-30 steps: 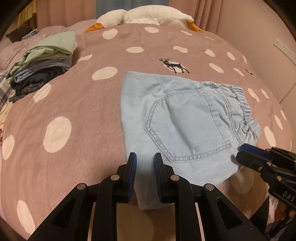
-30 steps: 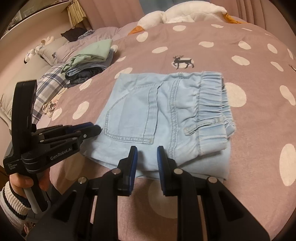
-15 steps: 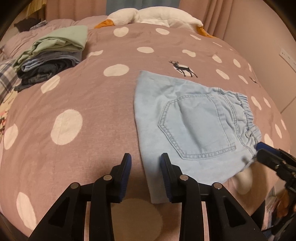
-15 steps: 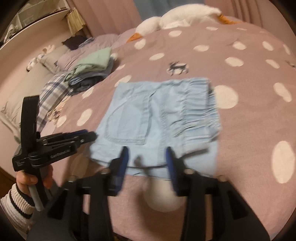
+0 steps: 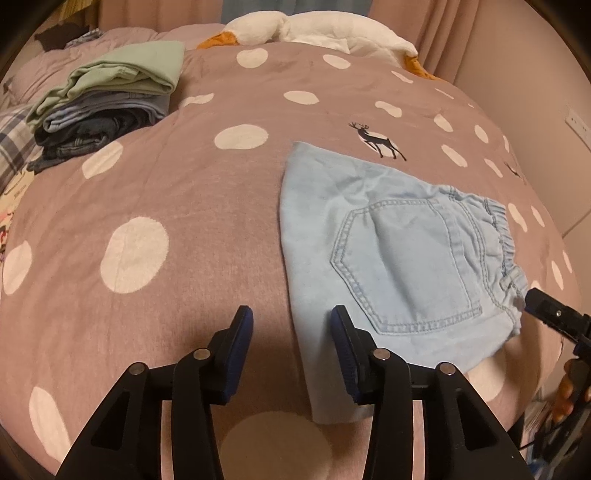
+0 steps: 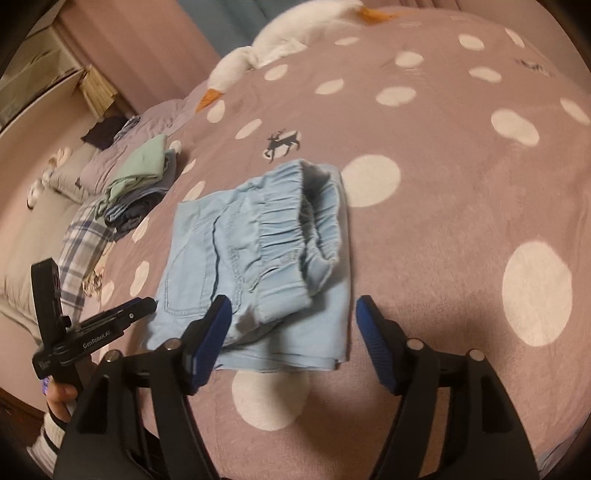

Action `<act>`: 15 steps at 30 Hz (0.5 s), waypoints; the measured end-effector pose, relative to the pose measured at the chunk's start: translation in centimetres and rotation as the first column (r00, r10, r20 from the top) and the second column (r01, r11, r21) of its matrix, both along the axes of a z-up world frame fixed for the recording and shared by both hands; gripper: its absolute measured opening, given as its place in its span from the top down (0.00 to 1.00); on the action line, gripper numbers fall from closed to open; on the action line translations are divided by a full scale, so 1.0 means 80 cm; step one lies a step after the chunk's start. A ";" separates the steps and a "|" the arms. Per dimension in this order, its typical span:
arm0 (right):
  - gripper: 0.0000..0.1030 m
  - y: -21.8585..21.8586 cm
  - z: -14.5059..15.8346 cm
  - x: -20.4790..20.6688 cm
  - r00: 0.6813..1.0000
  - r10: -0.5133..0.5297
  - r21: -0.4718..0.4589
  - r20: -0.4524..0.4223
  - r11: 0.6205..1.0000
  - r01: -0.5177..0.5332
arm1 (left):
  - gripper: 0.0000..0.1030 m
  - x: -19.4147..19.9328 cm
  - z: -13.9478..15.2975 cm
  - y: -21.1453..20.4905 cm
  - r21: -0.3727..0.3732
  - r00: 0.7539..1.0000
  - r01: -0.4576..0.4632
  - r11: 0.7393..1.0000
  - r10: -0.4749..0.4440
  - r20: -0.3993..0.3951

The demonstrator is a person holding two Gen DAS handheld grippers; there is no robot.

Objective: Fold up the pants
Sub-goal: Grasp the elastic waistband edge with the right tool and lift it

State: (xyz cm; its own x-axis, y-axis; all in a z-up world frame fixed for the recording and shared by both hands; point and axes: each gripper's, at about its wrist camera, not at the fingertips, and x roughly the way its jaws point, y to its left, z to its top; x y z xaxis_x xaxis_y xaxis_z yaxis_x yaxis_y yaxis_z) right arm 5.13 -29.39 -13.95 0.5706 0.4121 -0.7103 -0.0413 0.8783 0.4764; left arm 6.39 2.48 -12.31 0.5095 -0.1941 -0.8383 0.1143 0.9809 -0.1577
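Light-blue denim pants [image 5: 399,258] lie folded into a compact rectangle on my mauve polka-dot bedspread [image 5: 184,206], close to the near edge of the bed; back pocket faces up, elastic waistband sits on the side toward my right gripper; in the right wrist view the same pants [image 6: 258,258] show the waistband doubled over on top of a lower layer; a deer print on the bedspread [image 6: 282,142] is just beyond the far edge of the fold.

My left gripper [image 5: 291,323] hangs over the near corner of the pants, jaws parted and just been widening; the pants' edge runs between the fingers but the pads don't press on it, so it's released.

My right gripper [image 6: 293,314] is also let go, jaws spread wide and just been opening; the near hem of the pants lies between and below the fingers, no contact I can see; slight blur there.

Stack of folded clothes [image 5: 107,99], green piece on top, darker denim under, sits toward the far left corner of the bed; plush goose [image 5: 317,29] lies along the far edge; a hand [image 6: 61,400] in a striped cuff holds the left gripper's handle.
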 end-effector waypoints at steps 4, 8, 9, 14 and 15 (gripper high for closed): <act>0.26 -0.006 -0.004 0.009 1.000 -0.011 0.017 -0.020 1.000 0.012 | 0.58 0.008 0.000 0.006 -0.008 1.000 -0.019 1.000 0.019 -0.005; 0.23 -0.011 -0.012 0.019 0.999 -0.010 0.059 -0.049 0.998 0.012 | 0.58 0.017 -0.003 0.007 -0.014 1.000 -0.026 1.000 0.026 -0.015; 0.23 -0.010 -0.015 0.022 0.998 -0.008 0.066 -0.057 0.998 0.012 | 0.58 0.020 -0.004 0.008 -0.015 1.000 -0.026 1.000 0.026 -0.017; 0.22 -0.006 -0.022 0.033 0.997 0.005 0.082 -0.076 0.997 0.002 | 0.58 0.031 -0.009 0.003 -0.030 0.999 -0.021 0.999 0.020 -0.029; 0.22 -0.005 -0.023 0.035 0.997 0.006 0.082 -0.077 0.997 0.000 | 0.58 0.033 -0.010 0.001 -0.030 0.999 -0.018 0.999 0.017 -0.030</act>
State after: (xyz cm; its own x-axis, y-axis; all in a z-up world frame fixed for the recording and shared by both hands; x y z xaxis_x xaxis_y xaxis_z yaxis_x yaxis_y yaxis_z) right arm 7.89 -29.77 -15.81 0.5139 0.4723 -0.7161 -0.0040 0.8361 0.5486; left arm 9.00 2.56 -13.11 0.4877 -0.2107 -0.8472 0.0916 0.9774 -0.1904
